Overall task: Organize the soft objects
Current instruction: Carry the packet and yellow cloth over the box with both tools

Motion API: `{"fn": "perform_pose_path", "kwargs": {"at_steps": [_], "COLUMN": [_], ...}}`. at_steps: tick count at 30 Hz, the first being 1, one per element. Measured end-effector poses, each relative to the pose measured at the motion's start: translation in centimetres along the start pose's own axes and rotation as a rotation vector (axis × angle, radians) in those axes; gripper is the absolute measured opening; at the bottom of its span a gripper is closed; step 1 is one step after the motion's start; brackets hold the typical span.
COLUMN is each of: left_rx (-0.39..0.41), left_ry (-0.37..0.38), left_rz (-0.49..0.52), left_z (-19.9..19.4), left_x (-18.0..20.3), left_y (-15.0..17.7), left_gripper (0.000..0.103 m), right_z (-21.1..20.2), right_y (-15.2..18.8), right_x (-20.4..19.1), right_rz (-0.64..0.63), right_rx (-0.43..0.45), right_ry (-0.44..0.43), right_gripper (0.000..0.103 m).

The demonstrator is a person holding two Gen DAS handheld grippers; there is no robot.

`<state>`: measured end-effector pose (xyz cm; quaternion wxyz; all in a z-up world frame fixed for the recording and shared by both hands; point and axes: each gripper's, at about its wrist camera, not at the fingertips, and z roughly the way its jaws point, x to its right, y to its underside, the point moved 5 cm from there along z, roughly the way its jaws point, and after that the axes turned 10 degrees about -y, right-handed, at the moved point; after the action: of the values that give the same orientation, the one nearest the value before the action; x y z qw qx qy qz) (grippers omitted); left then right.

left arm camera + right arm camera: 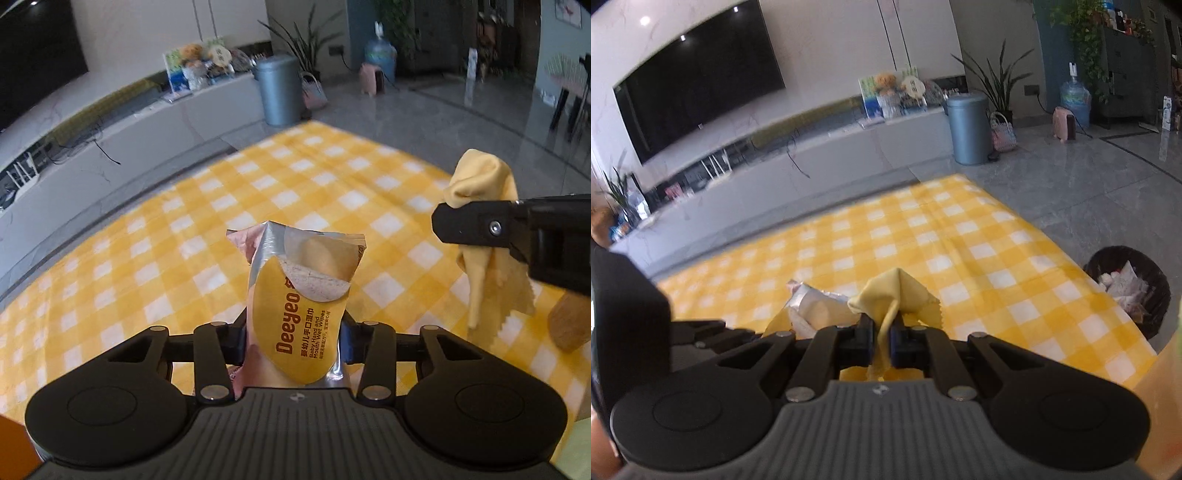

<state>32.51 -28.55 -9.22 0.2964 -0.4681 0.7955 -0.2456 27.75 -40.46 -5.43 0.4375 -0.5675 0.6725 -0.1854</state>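
The pack of baby wet wipes (295,306) stands upright above the yellow checked cloth (184,221) covering the desk, clamped between the left tool's (293,338) pads. To its right, the right tool (882,334) pinches a smaller crumpled yellow cloth (895,291), lifted clear of the desk.

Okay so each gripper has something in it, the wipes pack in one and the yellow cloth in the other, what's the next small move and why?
Probably carry both over to wherever they belong. The left gripper is clamped on the wipes pack, and the right gripper pinches the yellow cloth. Both hang above the checked tablecloth, so nothing is left to pick up first. No container for them is clearly in view.
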Motion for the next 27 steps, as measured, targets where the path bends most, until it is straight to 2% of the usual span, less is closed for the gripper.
{"fn": "perform_pose_path", "kwargs": {"at_steps": [3,7,8,10,13,16,20,23,27], "left_rx": [0.064,0.177,0.202,0.239,0.267,0.258,0.192,0.157,0.104], "left_ry": [0.007,0.039,0.023,-0.065,-0.198,-0.268,-0.356,-0.356,-0.333], "left_rz": [-0.086,-0.286,-0.311,-0.329,-0.368,-0.440,-0.474,-0.531,-0.536], "left_z": [-4.1,-11.3,-13.2,-16.8,-20.8,-23.0,-23.4,-22.6,-21.8], "left_x": [-3.0,-8.5,-9.9,-12.4,-15.7,-18.3,-19.9,-20.8,-22.0], "left_y": [-0.2,0.5,1.1,2.9,6.5,10.1,13.4,15.2,17.6], "left_gripper": [0.050,0.050,0.050,0.050,0.050,0.050,0.050,0.050,0.050], "right_z": [-1.6,-3.9,-4.6,-5.9,-7.9,-9.1,-8.6,-7.4,-5.2], "right_y": [-1.3,-2.9,-3.2,-3.5,-3.7,-3.4,-1.7,0.7,3.3], "right_x": [-1.6,-4.4,-5.4,-7.6,-11.6,-16.0,-21.5,-25.1,-28.8], "right_rz": [-0.005,-0.037,-0.043,-0.061,-0.071,-0.117,-0.175,-0.214,-0.258], "right_rx": [0.051,0.123,0.139,0.162,0.186,0.189,0.128,0.062,-0.029], "right_ry": [-0.053,-0.127,-0.156,-0.247,-0.464,-0.598,-0.688,-0.732,-0.751], "right_gripper": [0.005,0.006,0.006,0.006,0.006,0.006,0.006,0.006,0.006]}}
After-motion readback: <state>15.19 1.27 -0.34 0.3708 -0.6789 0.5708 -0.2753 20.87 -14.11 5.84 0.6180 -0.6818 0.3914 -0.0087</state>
